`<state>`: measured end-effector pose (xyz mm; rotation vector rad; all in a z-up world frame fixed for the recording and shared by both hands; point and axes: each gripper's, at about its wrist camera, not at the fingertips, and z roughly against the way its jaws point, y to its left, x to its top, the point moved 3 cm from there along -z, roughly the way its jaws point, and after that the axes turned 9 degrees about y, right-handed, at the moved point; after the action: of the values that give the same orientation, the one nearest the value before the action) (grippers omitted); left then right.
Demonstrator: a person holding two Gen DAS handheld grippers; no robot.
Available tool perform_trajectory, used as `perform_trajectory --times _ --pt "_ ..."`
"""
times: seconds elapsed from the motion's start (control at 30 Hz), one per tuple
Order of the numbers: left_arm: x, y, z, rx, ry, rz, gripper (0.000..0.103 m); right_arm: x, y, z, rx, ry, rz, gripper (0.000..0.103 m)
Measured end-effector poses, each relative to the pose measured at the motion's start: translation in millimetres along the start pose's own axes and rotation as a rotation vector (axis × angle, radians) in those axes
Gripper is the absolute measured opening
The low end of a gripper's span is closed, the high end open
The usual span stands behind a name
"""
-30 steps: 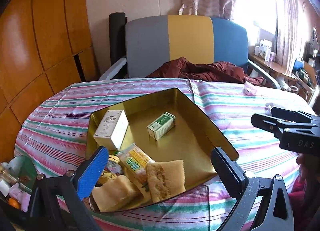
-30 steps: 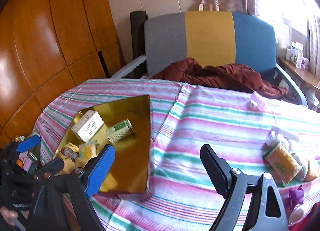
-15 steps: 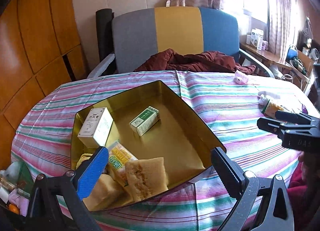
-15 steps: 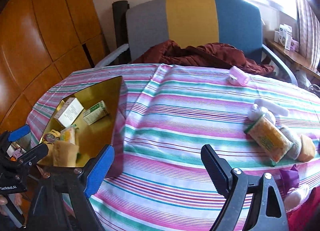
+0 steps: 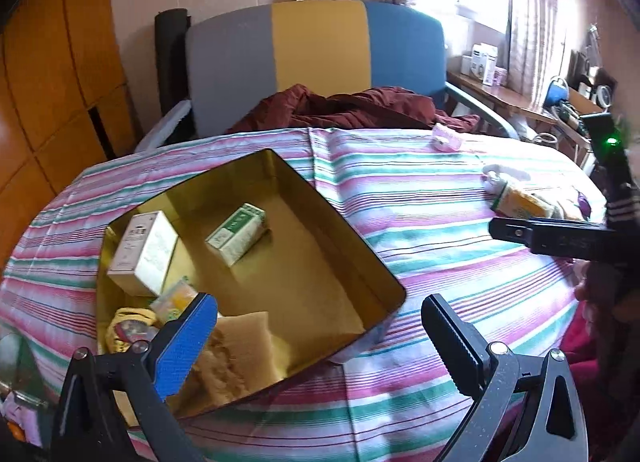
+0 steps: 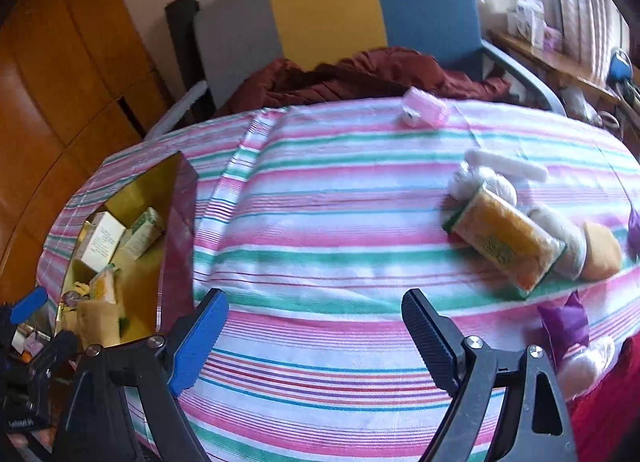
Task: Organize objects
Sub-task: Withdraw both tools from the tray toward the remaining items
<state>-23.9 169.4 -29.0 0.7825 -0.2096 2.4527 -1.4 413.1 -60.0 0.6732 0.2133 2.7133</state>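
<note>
An open gold tin (image 5: 360, 258) sits on the striped tablecloth at the left. It holds a white box (image 5: 144, 254), a green box (image 5: 238, 234), a yellow packet (image 5: 176, 298) and a spongy yellow cake (image 5: 236, 346). My left gripper (image 5: 320, 338) hangs open just before the tin's near corner, holding nothing. My right gripper (image 6: 314, 336) is open over bare cloth. Ahead of it to the right lie a yellow packet (image 6: 504, 246), white rolls (image 6: 484, 178), a bun (image 6: 600, 250) and a purple wrapper (image 6: 564, 322). A pink item (image 6: 424, 110) lies at the far edge.
A chair (image 5: 320, 46) with a grey, yellow and blue back stands behind the table, with a maroon cloth (image 5: 344, 106) heaped on its seat. Wooden panels (image 5: 48, 74) close the left side. A cluttered shelf (image 5: 520, 94) runs along the right under the window.
The right gripper has swung right and lower: the tin slid to the left edge of its view and the packet heap came closer. The left gripper shifted slightly over the tin. Both stayed open.
</note>
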Motion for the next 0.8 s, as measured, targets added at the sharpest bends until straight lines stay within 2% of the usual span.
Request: perform_trajectory --times 0.13,0.4,0.63,0.8 --pt "1.9 -2.8 -7.7 -0.057 0.04 0.028 0.102 2.5 -6.8 -3.4 -0.019 0.038 -0.016 0.09" --pt "8.8 -5.0 -16.7 -0.096 0.072 0.045 0.101 21.4 -27.9 7.1 -0.06 0.045 0.0 0.09" --pt "26.0 -18.3 -24.1 -0.12 0.078 0.012 0.102 44.8 -87.4 22.4 -0.131 0.005 -0.116 0.09" --pt "55.9 -37.9 -29.4 -0.132 0.072 -0.017 0.102 58.8 -132.6 25.6 -0.17 -0.01 -0.201 0.09"
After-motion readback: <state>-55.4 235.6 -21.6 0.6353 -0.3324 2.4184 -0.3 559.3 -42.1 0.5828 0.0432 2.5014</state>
